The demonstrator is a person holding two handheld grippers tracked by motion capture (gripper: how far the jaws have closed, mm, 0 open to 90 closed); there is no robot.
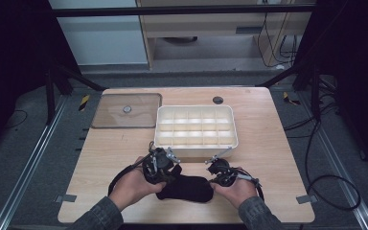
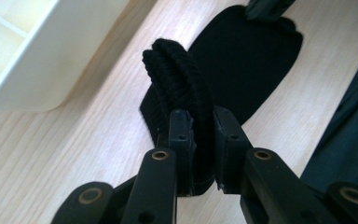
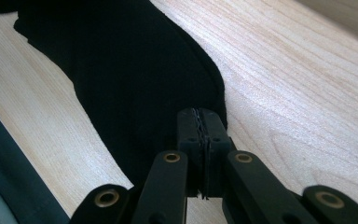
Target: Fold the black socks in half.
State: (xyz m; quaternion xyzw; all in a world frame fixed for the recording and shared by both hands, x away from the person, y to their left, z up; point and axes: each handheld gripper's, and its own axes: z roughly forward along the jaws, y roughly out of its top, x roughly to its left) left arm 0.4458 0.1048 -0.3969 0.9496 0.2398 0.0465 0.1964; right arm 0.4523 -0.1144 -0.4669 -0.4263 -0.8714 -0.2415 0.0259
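A black sock [image 1: 186,188] lies on the wooden table near its front edge, between the person's two hands. My left gripper [image 1: 166,170] is at the sock's left end. In the left gripper view that gripper [image 2: 201,122] is shut on a thick, folded ribbed part of the sock [image 2: 177,70], lifted off the wood. My right gripper [image 1: 216,175] is at the sock's right end. In the right gripper view its jaws [image 3: 201,119] are pressed together on the thin edge of the sock [image 3: 135,70], which lies flat on the table.
A white compartmented organiser box [image 1: 196,150] stands just behind the grippers, and its wall [image 2: 42,70] is close on the left. A clear brownish lid [image 1: 110,116] lies at the back left. A small dark round hole [image 1: 218,100] marks the table's back edge.
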